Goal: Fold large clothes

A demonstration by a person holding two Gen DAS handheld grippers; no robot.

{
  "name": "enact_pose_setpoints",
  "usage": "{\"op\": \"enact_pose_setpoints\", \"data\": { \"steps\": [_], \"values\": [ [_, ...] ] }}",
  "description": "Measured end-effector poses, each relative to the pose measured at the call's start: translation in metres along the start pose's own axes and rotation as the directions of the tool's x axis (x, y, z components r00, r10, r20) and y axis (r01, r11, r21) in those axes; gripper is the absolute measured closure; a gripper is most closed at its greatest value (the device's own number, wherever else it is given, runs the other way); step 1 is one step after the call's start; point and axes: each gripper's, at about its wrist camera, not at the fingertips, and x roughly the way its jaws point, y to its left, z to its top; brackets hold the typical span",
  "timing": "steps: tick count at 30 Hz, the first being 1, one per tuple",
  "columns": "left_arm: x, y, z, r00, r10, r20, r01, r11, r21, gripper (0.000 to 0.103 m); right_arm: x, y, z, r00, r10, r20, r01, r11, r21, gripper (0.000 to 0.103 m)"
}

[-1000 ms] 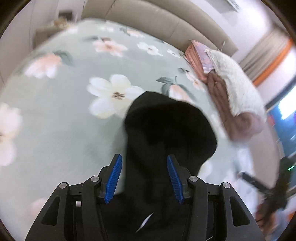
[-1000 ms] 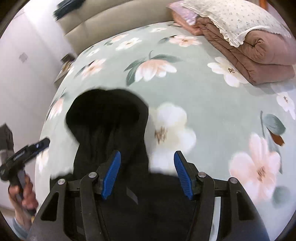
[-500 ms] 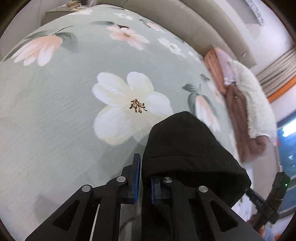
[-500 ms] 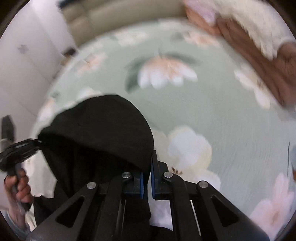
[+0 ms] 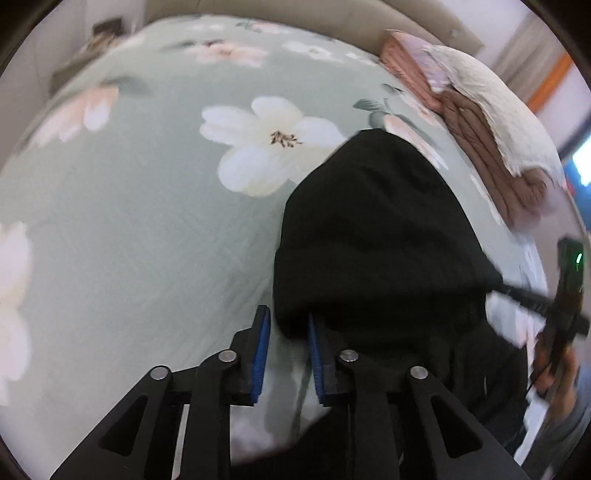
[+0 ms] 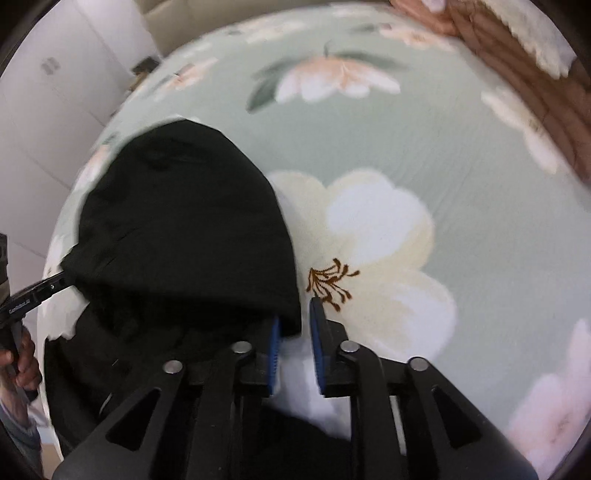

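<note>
A black hooded garment [image 5: 376, 236] lies on a pale green floral bedspread [image 5: 140, 229], its hood spread flat and pointing away. My left gripper [image 5: 286, 326] stands at the hood's left lower corner, jaws a little apart, with the cloth edge lying loose between them. My right gripper [image 6: 294, 319] stands at the hood's right lower corner [image 6: 288, 317], jaws also a little apart around the edge. The garment [image 6: 184, 229] fills the left of the right wrist view. Each gripper shows in the other's view, the right one [image 5: 532, 299] and the left one [image 6: 33, 295].
Folded brown and pink quilts with a cream pillow [image 5: 480, 99] are stacked at the bed's far right. A beige headboard [image 5: 295, 11] runs along the back. White wardrobe doors [image 6: 55, 92] stand left of the bed.
Both grippers were shut on the hood's lower corners half a second ago; now their jaws have parted and the hood lies flatter on the bed.
</note>
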Motion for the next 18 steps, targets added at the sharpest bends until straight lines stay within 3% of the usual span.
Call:
{"op": "enact_pose_setpoints", "data": {
  "steps": [2,5,6,7,9,10,12,14,15,16,17,18],
  "values": [
    [-0.020,-0.001,-0.008,1.000,-0.004,0.022,0.003,1.000,0.021,0.081,-0.031,0.005,-0.005,0.999,0.019,0.047,-0.017,0.999,-0.039,0.049],
    [-0.060,-0.015,-0.003,0.988,-0.068,0.138,0.063,0.997,0.041,0.078,-0.067,0.022,0.000,0.990,0.065,0.125,-0.054,0.994,-0.093,0.047],
    [-0.065,-0.021,0.007,0.981,-0.095,0.171,0.089,0.995,0.043,0.069,-0.076,0.033,0.009,0.985,0.059,0.163,-0.040,0.992,-0.117,0.047],
    [-0.068,-0.029,0.017,0.974,-0.115,0.197,0.108,0.993,0.048,0.053,-0.078,0.042,0.015,0.981,0.061,0.184,-0.038,0.991,-0.129,0.047],
    [-0.062,-0.048,0.039,0.959,-0.166,0.230,0.151,0.985,0.082,0.041,-0.067,0.061,0.035,0.980,0.079,0.184,-0.052,0.988,-0.148,0.046],
    [-0.050,-0.056,0.047,0.959,-0.174,0.222,0.156,0.983,0.097,0.041,-0.056,0.070,0.042,0.983,0.064,0.175,-0.037,0.987,-0.154,0.046],
    [-0.010,-0.063,0.055,0.979,-0.146,0.140,0.135,0.987,0.084,0.041,-0.021,0.082,0.051,0.992,0.001,0.127,0.022,0.984,-0.179,0.046],
    [0.040,-0.055,0.047,0.998,-0.067,0.008,0.066,0.997,0.039,0.041,0.012,0.088,0.048,0.997,-0.043,0.068,0.057,0.974,-0.218,0.047],
    [0.055,-0.050,0.037,0.999,-0.036,-0.032,0.037,0.999,0.029,0.041,0.032,0.087,0.042,0.996,-0.085,0.027,0.088,0.968,-0.234,0.047],
    [0.067,-0.043,0.024,0.998,-0.045,-0.036,0.045,0.999,0.015,0.041,0.051,0.081,0.035,0.993,-0.115,-0.014,0.108,0.964,-0.242,0.047],
    [0.065,-0.039,0.013,0.997,-0.067,0.032,0.067,0.998,0.012,0.041,0.068,0.074,0.027,0.992,-0.117,-0.047,0.102,0.966,-0.238,0.047],
    [0.063,-0.039,0.008,0.996,-0.068,0.059,0.067,0.998,0.019,0.041,0.068,0.068,0.021,0.996,-0.085,-0.006,0.082,0.972,-0.220,0.047]
  ]
}}
